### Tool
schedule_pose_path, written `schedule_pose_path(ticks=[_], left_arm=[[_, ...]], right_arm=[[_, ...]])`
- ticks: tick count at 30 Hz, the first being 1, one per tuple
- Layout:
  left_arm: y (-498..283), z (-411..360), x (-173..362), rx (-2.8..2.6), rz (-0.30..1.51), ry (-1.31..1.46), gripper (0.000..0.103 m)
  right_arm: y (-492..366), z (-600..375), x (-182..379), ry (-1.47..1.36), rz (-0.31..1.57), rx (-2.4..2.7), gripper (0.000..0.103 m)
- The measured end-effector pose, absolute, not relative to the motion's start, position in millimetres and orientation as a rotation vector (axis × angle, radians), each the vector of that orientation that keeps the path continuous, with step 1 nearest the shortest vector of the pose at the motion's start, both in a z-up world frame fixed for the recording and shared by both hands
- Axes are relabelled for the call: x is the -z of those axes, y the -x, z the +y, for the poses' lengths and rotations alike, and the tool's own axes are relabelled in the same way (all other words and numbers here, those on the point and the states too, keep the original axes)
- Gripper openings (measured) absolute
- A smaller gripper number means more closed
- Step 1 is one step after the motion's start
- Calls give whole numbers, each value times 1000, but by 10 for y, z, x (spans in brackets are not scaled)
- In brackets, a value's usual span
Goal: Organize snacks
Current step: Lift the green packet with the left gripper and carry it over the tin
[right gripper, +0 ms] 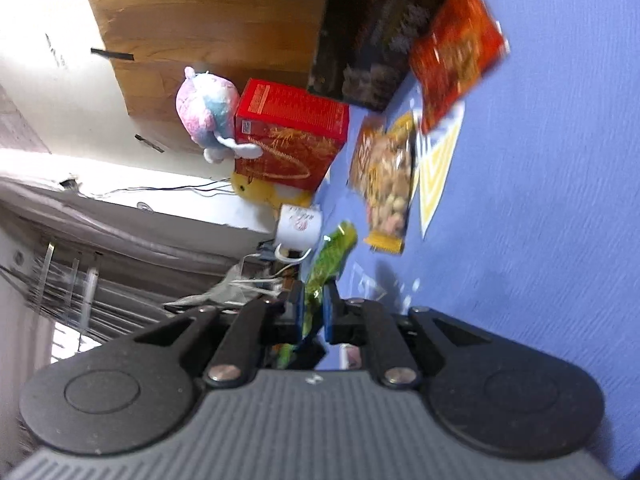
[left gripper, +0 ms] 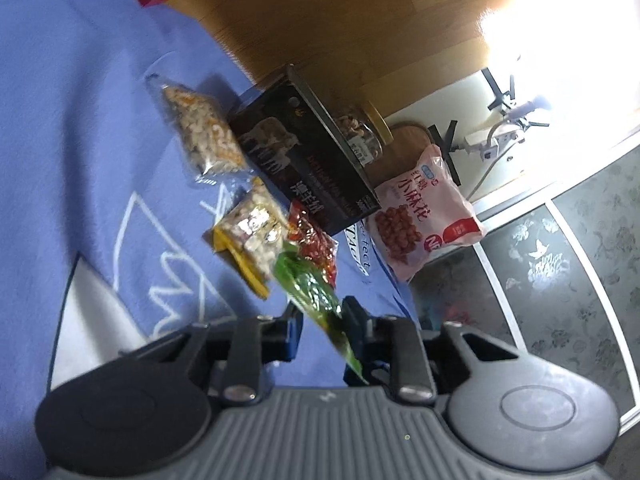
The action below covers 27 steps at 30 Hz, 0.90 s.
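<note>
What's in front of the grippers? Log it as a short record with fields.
surface: blue cloth
left gripper: shut on green packet
right gripper: shut on green packet; same packet or not, unclear
other snacks in view: nut packet, red packet, dark box, pink bag
also in view: red box, white mug
</note>
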<state>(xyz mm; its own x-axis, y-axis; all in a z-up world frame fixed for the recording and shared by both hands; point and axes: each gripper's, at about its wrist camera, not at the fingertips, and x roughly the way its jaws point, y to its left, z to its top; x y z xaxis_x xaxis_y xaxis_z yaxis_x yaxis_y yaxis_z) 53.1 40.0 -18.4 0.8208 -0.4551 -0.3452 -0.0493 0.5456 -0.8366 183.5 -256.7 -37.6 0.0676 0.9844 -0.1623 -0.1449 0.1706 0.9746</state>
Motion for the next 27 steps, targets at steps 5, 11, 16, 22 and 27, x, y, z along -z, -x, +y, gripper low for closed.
schedule_pose_path(ticks=[5, 11, 16, 22, 27], left_arm=[[-720, 323, 19, 301, 579, 885, 21], [-1020, 211, -214, 358, 579, 775, 21], [-1402, 158, -435, 374, 579, 666, 22], [-2010, 142, -695, 358, 563, 523, 25], [-2579, 33, -750, 329, 580, 403, 30]], right_arm=[[-1870, -2611, 218, -901, 1029, -1123, 12], [-1966, -2690, -15, -806, 879, -1103, 10], [-2115, -2662, -234, -695, 747, -1059, 10], [-2559, -2551, -429, -599, 644, -1007, 10], [-2922, -2466, -511, -448, 529, -920, 11]])
